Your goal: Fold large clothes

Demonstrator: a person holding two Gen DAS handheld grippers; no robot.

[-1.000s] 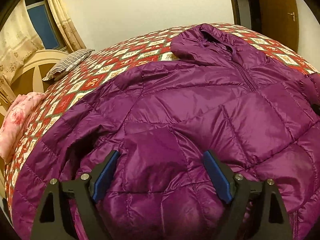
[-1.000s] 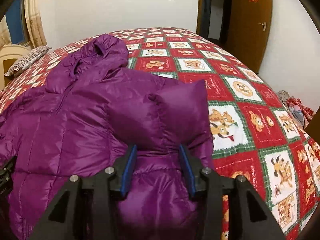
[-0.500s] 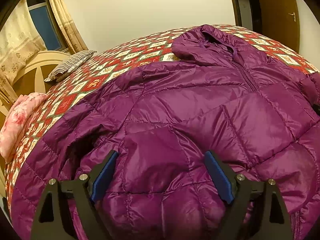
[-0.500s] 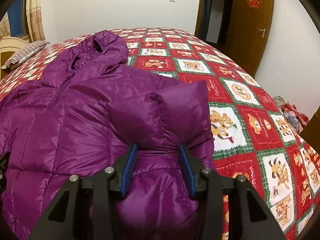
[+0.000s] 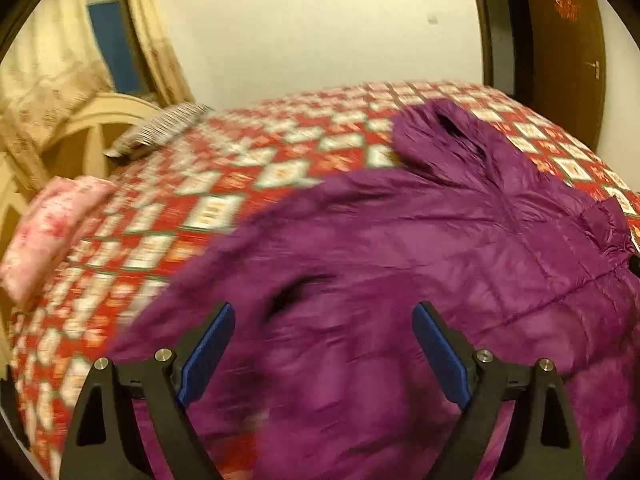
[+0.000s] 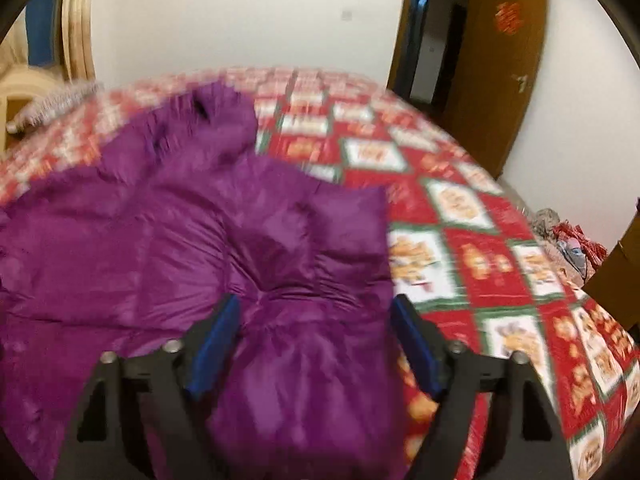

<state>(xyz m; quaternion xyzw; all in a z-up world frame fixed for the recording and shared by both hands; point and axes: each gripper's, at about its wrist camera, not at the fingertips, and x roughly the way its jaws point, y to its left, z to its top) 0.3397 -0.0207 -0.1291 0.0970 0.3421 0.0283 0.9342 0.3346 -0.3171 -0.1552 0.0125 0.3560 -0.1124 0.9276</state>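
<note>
A large purple puffer jacket (image 5: 440, 240) lies front up on the bed, with its hood (image 5: 436, 136) at the far end. In the blurred left wrist view, my left gripper (image 5: 322, 312) hovers open over the jacket's near left part, its blue pads clear of the fabric. In the right wrist view, the jacket (image 6: 120, 248) has its right sleeve (image 6: 320, 240) folded inward over the body. My right gripper (image 6: 316, 300) is just above that sleeve and its jaws are opening. The sleeve lies between and below the pads, which do not press on it.
The bed has a red, white and green patchwork cover (image 5: 224, 208). A striped pillow (image 5: 160, 132) and a pink cloth (image 5: 52, 224) lie at the left, by the cream headboard (image 5: 92, 132). At the right are a brown door (image 6: 500, 80) and clutter on the floor (image 6: 568, 236).
My right gripper's jaws have spread wide and let go of the sleeve fold, and the gripper rose a little. My left gripper lifted and drew back from the jacket, which now looks smaller.
</note>
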